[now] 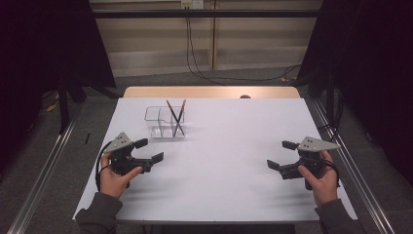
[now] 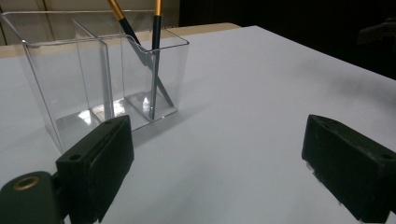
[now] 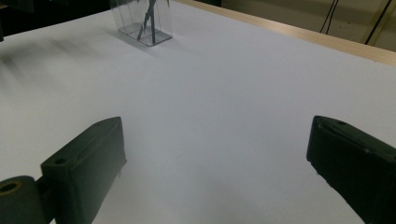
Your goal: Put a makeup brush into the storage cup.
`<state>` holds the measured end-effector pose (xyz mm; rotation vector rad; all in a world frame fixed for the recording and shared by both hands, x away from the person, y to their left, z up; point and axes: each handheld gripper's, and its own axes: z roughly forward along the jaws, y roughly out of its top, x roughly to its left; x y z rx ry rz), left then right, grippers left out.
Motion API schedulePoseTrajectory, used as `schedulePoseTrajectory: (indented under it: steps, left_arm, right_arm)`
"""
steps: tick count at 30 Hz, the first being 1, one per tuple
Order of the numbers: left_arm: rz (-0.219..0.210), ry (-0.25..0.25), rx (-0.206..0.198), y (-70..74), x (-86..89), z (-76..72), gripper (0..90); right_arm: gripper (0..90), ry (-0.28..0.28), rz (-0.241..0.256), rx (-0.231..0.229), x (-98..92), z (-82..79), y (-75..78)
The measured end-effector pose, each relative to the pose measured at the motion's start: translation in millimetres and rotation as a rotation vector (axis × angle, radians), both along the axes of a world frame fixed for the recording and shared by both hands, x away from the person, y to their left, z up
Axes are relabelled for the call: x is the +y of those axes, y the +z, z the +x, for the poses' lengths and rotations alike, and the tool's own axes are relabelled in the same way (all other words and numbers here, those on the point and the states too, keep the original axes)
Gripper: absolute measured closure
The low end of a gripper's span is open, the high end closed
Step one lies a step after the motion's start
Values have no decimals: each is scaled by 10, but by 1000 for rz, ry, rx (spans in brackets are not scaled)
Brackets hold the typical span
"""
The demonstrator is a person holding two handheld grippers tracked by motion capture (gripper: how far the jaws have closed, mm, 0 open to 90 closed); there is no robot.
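A clear plastic organizer box point(image 1: 164, 122) with compartments stands on the white table point(image 1: 219, 156) at the back left. Two dark pencils with gold bands point(image 1: 176, 117) lean crossed in its right compartment. In the left gripper view the box point(image 2: 93, 79) is close ahead, with the pencils point(image 2: 154, 51) inside it. My left gripper point(image 1: 149, 150) is open, held just in front of the box. My right gripper point(image 1: 281, 155) is open near the table's right edge, nothing between its jaws. In the right gripper view the box point(image 3: 142, 21) stands far off.
A wooden strip point(image 1: 212, 92) runs along the table's far edge. Black cables point(image 1: 195, 58) hang down the back wall to the floor. Metal rails point(image 1: 44, 175) flank the table on both sides. Dark curtains close off left and right.
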<state>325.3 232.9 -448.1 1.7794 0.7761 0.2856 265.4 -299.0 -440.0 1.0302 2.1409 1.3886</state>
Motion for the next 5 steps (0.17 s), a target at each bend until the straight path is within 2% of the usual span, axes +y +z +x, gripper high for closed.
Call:
schedulePoseTrajectory:
  steps: [4,5]
  left_arm:
    - [-3,-11,-2,7,3,1,89]
    - [17,13,-5,16,-2,-9,89]
  right_arm:
    - [41,2,-2,-1,-2,-3,-8]
    - [41,1,-2,0,-2,-4,-8]
